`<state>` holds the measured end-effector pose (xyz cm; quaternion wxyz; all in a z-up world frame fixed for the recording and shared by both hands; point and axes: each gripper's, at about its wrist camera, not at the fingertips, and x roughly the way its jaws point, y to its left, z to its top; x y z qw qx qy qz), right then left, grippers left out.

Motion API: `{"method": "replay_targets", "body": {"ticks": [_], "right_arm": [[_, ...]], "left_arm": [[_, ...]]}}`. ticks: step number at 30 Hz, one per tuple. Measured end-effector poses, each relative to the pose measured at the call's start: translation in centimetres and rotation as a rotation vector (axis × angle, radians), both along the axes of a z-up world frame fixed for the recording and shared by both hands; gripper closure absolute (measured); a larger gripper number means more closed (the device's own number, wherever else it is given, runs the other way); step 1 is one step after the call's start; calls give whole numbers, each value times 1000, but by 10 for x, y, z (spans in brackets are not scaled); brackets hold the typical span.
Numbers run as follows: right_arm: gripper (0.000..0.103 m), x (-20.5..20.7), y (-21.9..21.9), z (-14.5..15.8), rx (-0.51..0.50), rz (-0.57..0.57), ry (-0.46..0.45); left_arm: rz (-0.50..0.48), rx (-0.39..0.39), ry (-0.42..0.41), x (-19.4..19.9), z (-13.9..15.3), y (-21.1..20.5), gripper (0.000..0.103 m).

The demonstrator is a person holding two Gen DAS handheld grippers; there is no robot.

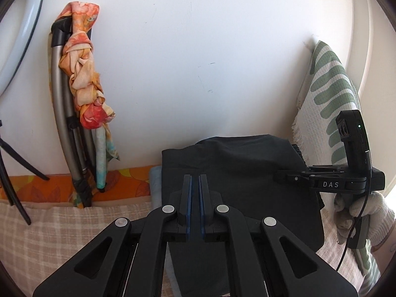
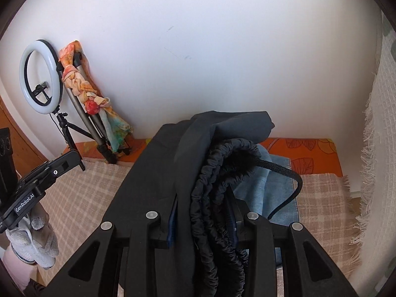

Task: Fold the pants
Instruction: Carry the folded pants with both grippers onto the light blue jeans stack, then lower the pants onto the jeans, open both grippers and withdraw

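Note:
Black pants (image 1: 235,173) lie spread over the plaid bed cover (image 1: 61,235). My right gripper (image 2: 205,195) is shut on their bunched elastic waistband (image 2: 217,178), holding it raised, and the cloth hides its fingertips. A black drawstring (image 2: 287,173) loops out to the right. In the left wrist view the right gripper (image 1: 279,174) meets the pants' right edge, held by a gloved hand (image 1: 358,212). My left gripper (image 1: 196,180) hovers over the pants with its blue pads nearly together. Seen from the right wrist, the left gripper (image 2: 74,159) is left of the pants with nothing in it.
A light blue cloth (image 2: 267,190) lies under the pants. Against the white wall lean a folded metal frame wrapped in orange floral cloth (image 1: 84,74) and a ring light on a tripod (image 2: 40,73). A green-and-white fringed throw (image 1: 329,94) hangs at the right. An orange sheet (image 2: 309,153) borders the wall.

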<state>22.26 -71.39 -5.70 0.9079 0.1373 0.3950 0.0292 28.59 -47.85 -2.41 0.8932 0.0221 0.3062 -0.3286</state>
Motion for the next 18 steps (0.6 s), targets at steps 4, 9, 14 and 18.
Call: {"method": "replay_targets", "body": {"ticks": [4,9,14,18], "right_arm": [[54,-1,-29,-11,55,-88,48],[44,-1,-37,-18,16,-177,88],[32,-11,-22,-11,-138,-215,90],[28,-26,-25,-7,-173,-265,92]], "left_arm": [[-10,11,15,-5,-7,-1,100],[-56,20,59,-17,-17,-7,100],[-97,51,92,-32,-26,-12,99],[-101,52,84,-44,-24,-9,99]]}}
